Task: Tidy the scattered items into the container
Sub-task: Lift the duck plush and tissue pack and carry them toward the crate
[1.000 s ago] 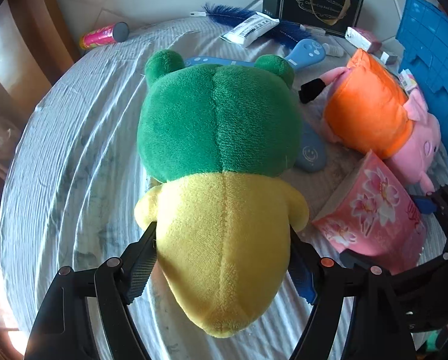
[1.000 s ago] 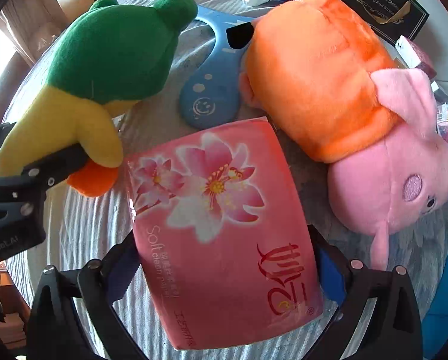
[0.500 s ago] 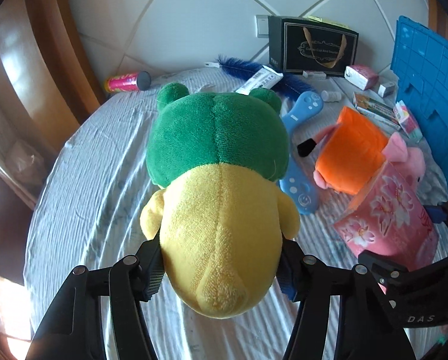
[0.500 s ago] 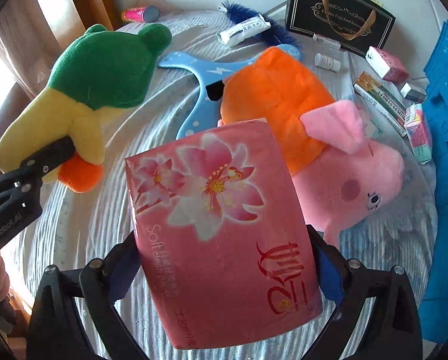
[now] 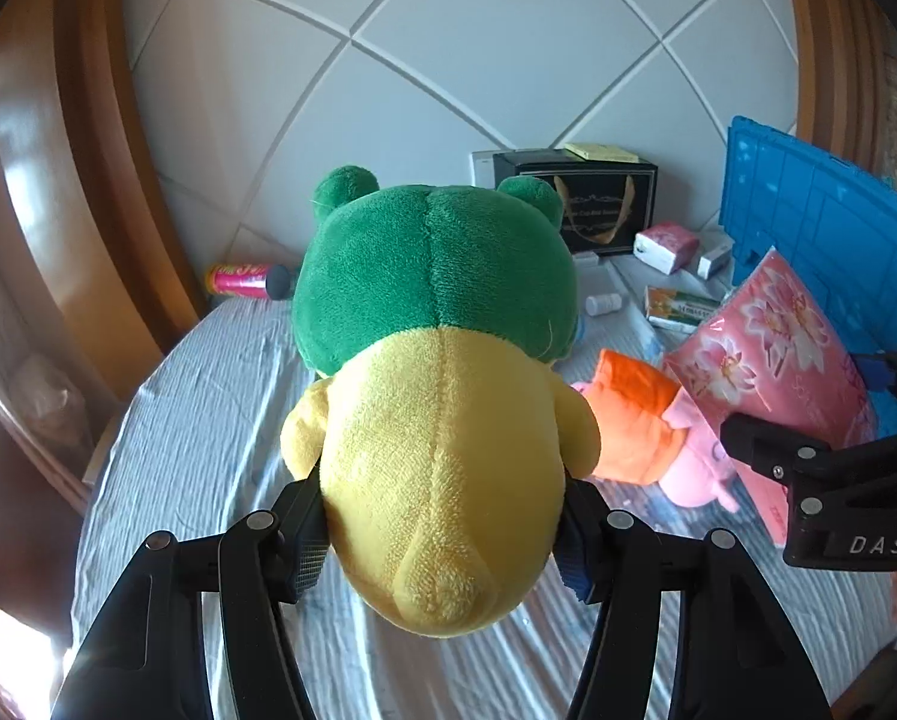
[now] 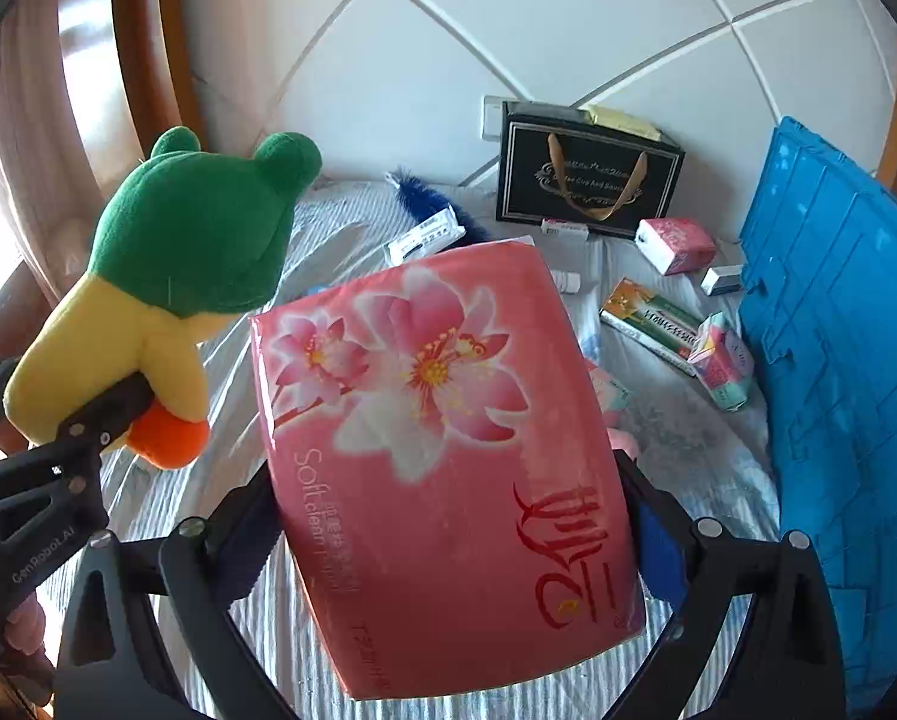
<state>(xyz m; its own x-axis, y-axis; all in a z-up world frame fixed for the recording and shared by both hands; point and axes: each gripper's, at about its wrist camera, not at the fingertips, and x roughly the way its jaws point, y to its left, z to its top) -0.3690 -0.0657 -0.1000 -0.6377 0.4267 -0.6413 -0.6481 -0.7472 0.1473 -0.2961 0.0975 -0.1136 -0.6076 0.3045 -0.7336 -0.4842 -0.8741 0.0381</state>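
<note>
Frog plush (image 5: 436,372) sits betw. left claw (image 5: 442,534) pads, up off the bed (image 5: 208,432). Tissue pack (image 6: 448,456) likewise betw. right claw (image 6: 448,540) pads, to the right of the frog. Pig plush (image 5: 646,438) lies on bed below and betw. the two. Crate (image 6: 838,324) stands at right edge of bed. Gift bag (image 6: 586,180) at back by the wall, w/ small boxes (image 6: 676,246) in front of it, near the crate. Tube (image 5: 244,280) at back left by the wall.

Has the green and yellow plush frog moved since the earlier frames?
Yes. The green and yellow plush frog, clamped in the left gripper, has risen off the striped bedsheet, now overlapping the black gift bag.
</note>
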